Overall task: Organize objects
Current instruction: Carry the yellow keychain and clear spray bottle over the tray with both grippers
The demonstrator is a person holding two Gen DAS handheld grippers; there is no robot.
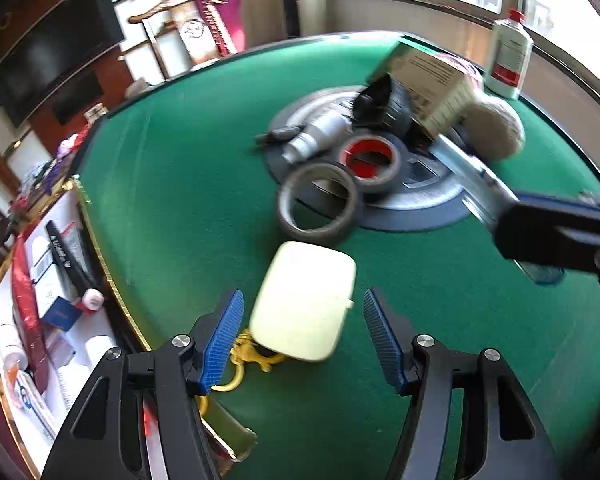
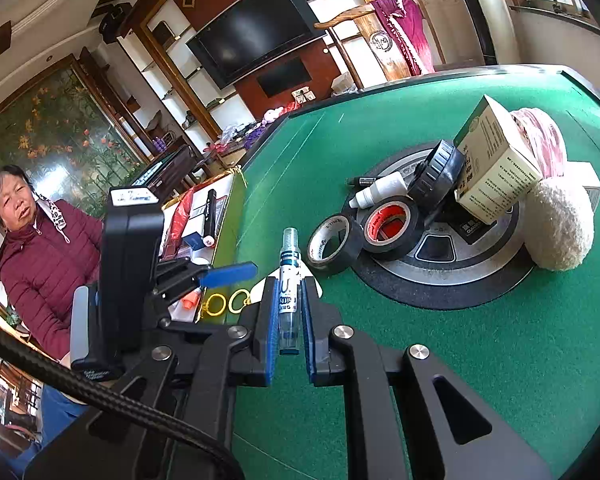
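My left gripper (image 1: 303, 326) is open, its blue pads on either side of a pale cream case (image 1: 306, 300) with a yellow keyring (image 1: 244, 354), lying on the green table (image 1: 172, 200). My right gripper (image 2: 289, 300) is shut on a clear marker pen (image 2: 289, 276) and holds it above the table. It shows at the right of the left wrist view (image 1: 556, 232), with the pen (image 1: 476, 180) blurred. Two tape rolls (image 2: 334, 246) (image 2: 392, 226), a white dropper bottle (image 2: 380, 188), a black round part (image 2: 436, 176), a carton (image 2: 496, 164) and a fluffy pad (image 2: 560, 228) lie on the centre disc (image 2: 460, 276).
An open box (image 1: 60, 300) with several items stands beside the table's left edge. A white bottle with a red cap (image 1: 508, 56) stands at the far right. A person in a red jacket (image 2: 40, 252) sits at the left. The left gripper's body (image 2: 128, 264) is close to my right gripper.
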